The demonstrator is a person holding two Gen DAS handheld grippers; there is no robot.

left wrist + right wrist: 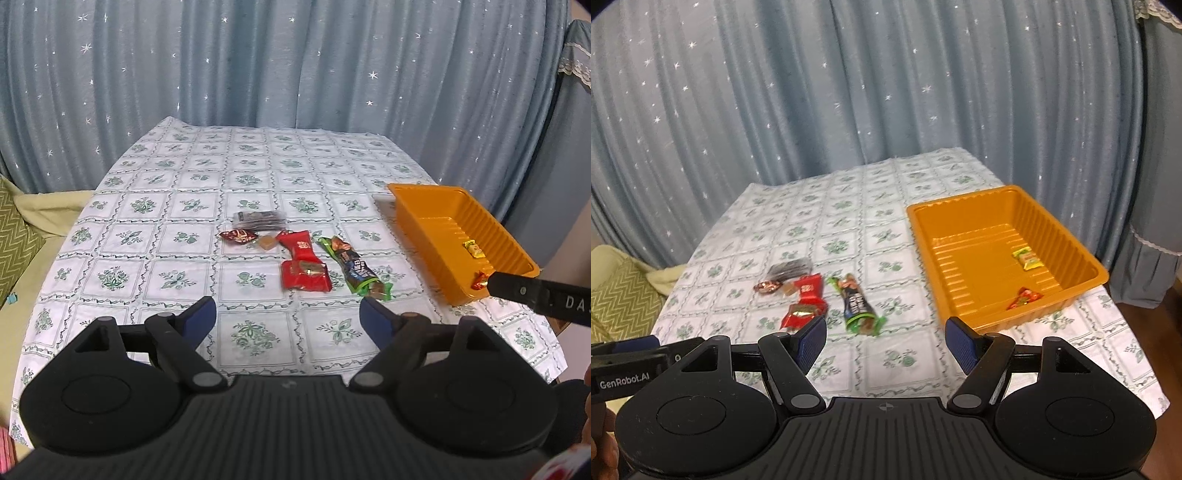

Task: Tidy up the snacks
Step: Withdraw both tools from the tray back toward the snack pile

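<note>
An orange tray [960, 218] [413, 206] stands on the right of the table. In it lie a yellow-green candy [1027, 258] [474, 249] and a red candy [1024, 298] [480, 280]. Loose snacks lie mid-table: a green bar [858, 304] [352, 267], two red packets [803, 312] [304, 277], a small red-brown candy [768, 286] [238, 236], a tan caramel [266, 242] and a dark clear packet [788, 269] [260, 219]. My left gripper [288, 314] is open and empty, short of the snacks. My right gripper [885, 341] is open and empty near the tray's front corner.
The table has a white cloth with green flower squares [184, 206]. A blue starred curtain [258, 66] hangs behind it. A green zigzag cushion [14, 236] lies on a seat at the left. The right gripper's body [546, 295] shows beside the tray.
</note>
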